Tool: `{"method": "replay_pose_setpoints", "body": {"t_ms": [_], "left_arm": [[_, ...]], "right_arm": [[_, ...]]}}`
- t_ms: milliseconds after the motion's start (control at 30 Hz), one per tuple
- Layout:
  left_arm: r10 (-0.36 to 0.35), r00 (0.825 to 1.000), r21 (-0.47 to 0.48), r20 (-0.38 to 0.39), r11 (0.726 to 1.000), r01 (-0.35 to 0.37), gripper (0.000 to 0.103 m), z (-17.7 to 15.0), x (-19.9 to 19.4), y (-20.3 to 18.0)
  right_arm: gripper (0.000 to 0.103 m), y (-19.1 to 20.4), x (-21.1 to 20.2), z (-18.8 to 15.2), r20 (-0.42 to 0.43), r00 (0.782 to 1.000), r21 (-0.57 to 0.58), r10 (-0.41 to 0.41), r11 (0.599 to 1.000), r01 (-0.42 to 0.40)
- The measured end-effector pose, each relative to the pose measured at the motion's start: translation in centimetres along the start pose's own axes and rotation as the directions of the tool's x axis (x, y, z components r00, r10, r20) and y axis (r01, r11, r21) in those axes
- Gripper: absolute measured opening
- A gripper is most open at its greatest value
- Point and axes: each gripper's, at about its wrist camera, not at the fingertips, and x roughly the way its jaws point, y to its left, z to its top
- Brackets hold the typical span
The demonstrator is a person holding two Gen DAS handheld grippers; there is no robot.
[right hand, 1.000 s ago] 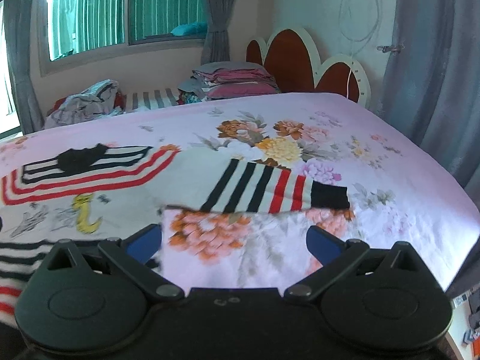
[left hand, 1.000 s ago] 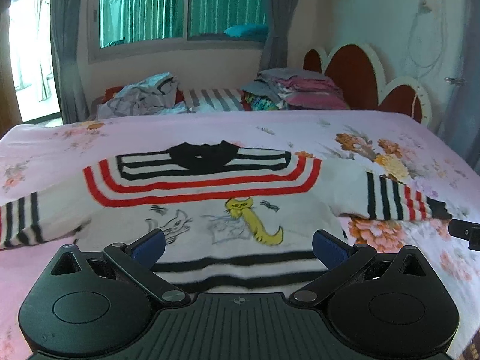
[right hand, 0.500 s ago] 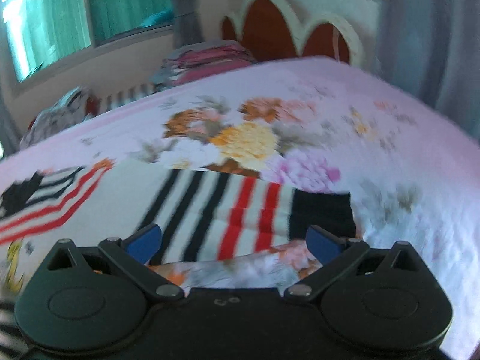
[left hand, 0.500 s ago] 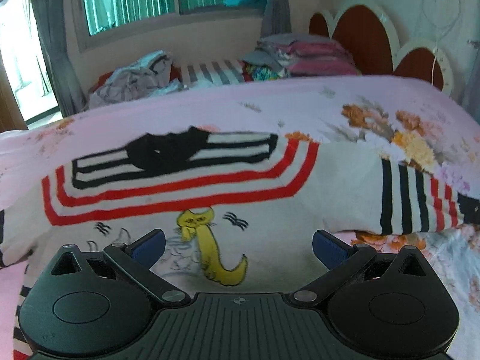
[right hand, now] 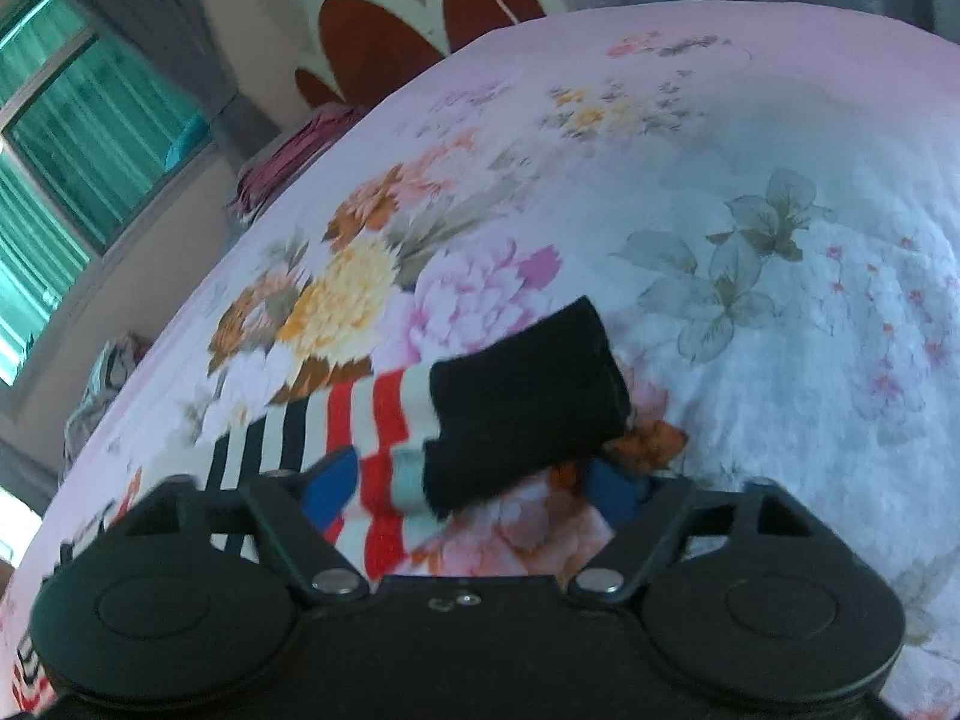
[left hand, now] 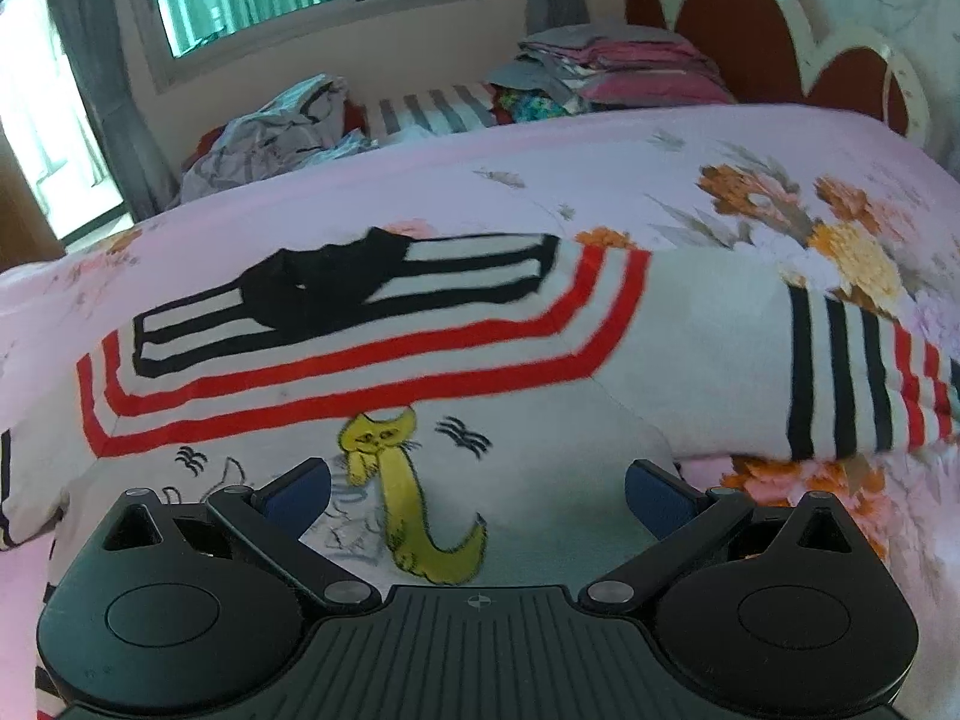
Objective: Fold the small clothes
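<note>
The right tongs [right hand: 474,489], just closing, straddle the sweater's black cuff [right hand: 525,399]; sleeve runs leftward; left tongs [left hand: 477,489] hover spread.

The sweater [left hand: 540,396] lies spread on the bed [left hand: 600,180], with folded clothes [left hand: 624,69] stacked behind it beside the headboard [left hand: 750,36].

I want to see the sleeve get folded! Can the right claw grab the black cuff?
Probably yes. The right claw has just been closing, with the sweater's black cuff lying between its fingers and nothing in the way.
</note>
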Motion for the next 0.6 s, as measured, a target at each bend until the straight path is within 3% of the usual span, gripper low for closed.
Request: {"method": "replay_pose_setpoints", "body": {"t_ms": [33,167,200,267,367,600], "left_arm": [[-0.002,1.000,-0.014,0.007,1.000,0.002,0.103,0.2,-0.1,0.4],[0.015,1.000,-0.105,0.025,0.994,-0.012,0.103,0.8,0.0,3.6],[0.020,1.000,-0.121,0.025,0.993,-0.017,0.103,0.7,0.1,4.7],[0.028,1.000,-0.131,0.010,0.991,-0.027,0.103,0.5,0.5,6.8],[0.019,1.000,-0.153,-0.013,0.988,-0.020,0.103,-0.5,1.2,10.4],[0.033,0.999,-0.234,-0.030,0.972,-0.039,0.103,-3.3,2.7,19.0]], "right_arm": [[0.064,0.0,0.2,0.2,0.003,1.000,-0.005,-0.007,1.000,0.007],[0.011,0.0,1.2,1.2,-0.002,0.998,-0.042,-0.062,0.997,0.062],[0.007,0.1,1.2,1.4,-0.001,0.998,-0.051,-0.067,0.996,0.067],[0.007,1.8,0.9,1.7,0.022,0.996,-0.138,-0.088,0.986,0.090],[0.007,5.8,0.0,1.4,0.066,0.997,-0.262,-0.039,0.964,0.055],[0.007,17.9,0.1,-2.9,-0.016,0.992,-0.449,0.124,0.886,-0.117]]}}
